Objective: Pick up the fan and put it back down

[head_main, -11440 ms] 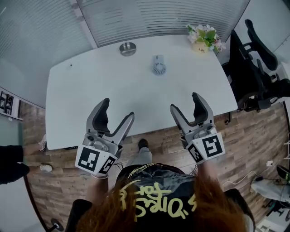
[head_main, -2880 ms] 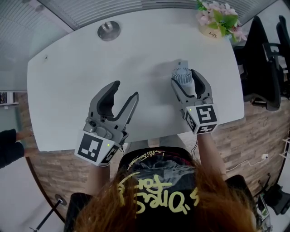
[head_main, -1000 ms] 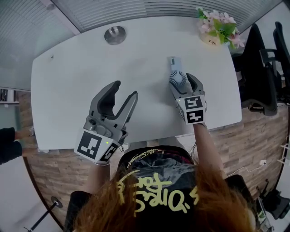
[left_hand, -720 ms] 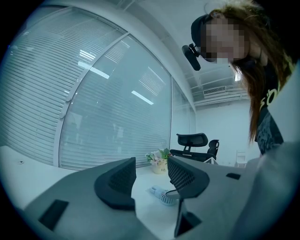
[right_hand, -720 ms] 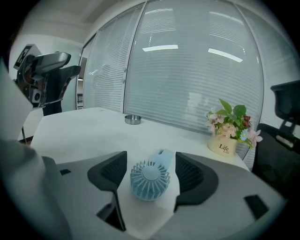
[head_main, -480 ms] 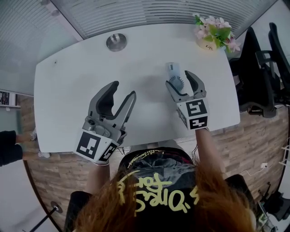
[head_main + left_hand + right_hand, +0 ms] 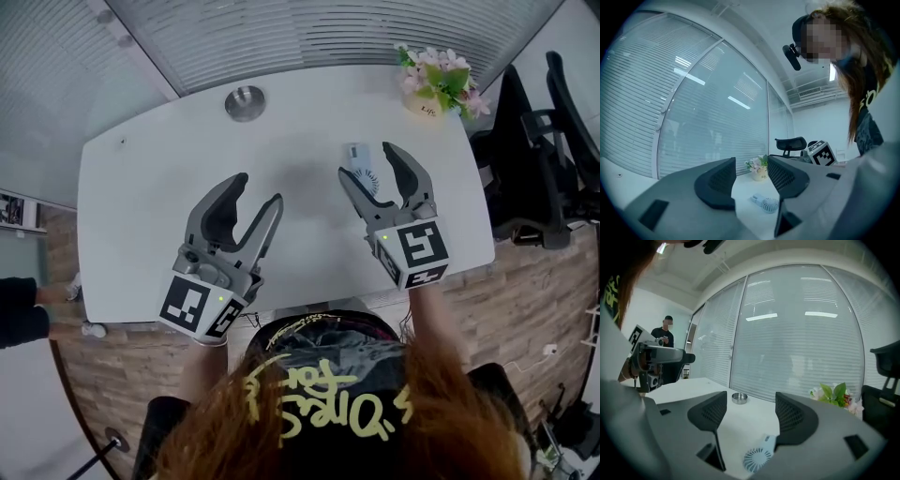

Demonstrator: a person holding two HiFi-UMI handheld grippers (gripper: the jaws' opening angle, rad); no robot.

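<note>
Judging the fan [image 7: 757, 458] already set down, we take the step in hand to be getting clear of it. It lies flat on the white bench [image 7: 141, 216], right of centre in the head view, with its handle pointing toward the top of the frame. Our right hand-held gripper [image 7: 367, 161] hangs over it, jaws spread with nothing between them, and in its own view the fan sits below the pads, untouched. To do this well we lift straight up, then draw toward the lower edge of the frame with the jaws wide, so no pad clips the round head. Our left hand-held gripper [image 7: 258, 189], also spread and empty, waits left of centre, well apart.
</note>
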